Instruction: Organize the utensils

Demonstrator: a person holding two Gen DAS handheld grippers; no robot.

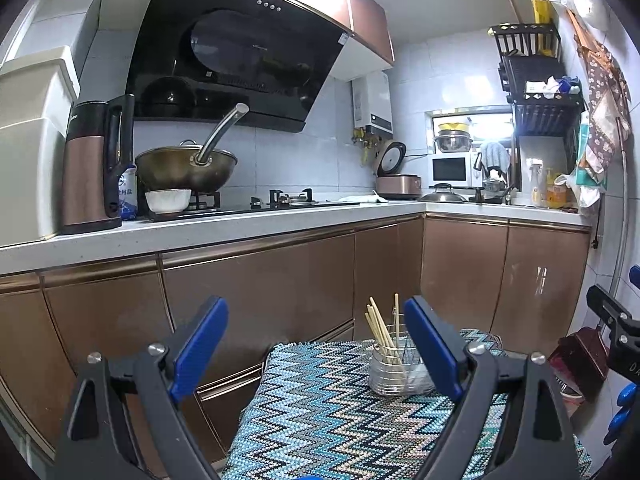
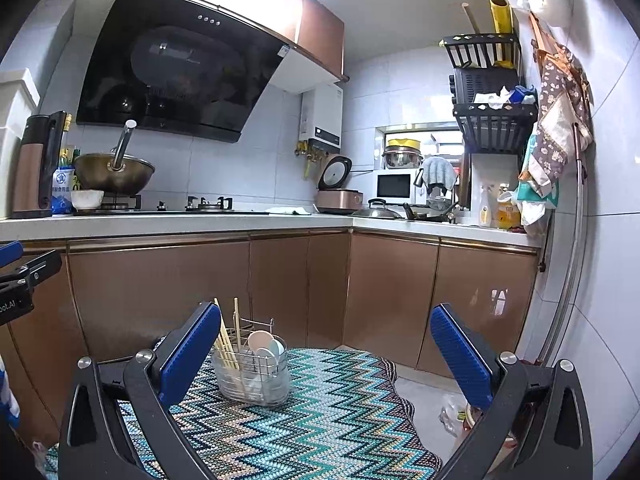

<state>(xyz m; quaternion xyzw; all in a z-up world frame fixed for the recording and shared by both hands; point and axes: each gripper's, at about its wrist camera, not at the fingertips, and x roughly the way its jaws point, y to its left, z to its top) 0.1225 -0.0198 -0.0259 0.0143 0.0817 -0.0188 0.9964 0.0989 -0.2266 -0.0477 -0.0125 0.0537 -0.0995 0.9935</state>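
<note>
A: Big picture first: the zigzag cloth (image 2: 320,408) in teal, black and cream covers the surface, with the copper-fronted cabinets (image 2: 160,292) right behind it.

B: And on that cloth, the wire utensil caddy (image 2: 252,376), standing upright toward the far edge. Silvery mesh, with a clear liner showing through the wires.

A: Left claw (image 1: 316,348) is spread wide, blue pads well apart, nothing between them. The caddy sits just beside its right-hand pad.

B: Right claw (image 2: 326,356) is the same: wide and empty. From that view the caddy stands near its left-hand pad, not touching as far as I can tell.

A: Now the small stuff. Pale wooden chopsticks (image 2: 226,344) lean in the caddy's left section, tips poking above the rim.

B: Beside them, pale spoons (image 2: 264,344), bowls up, in the right section.
</note>
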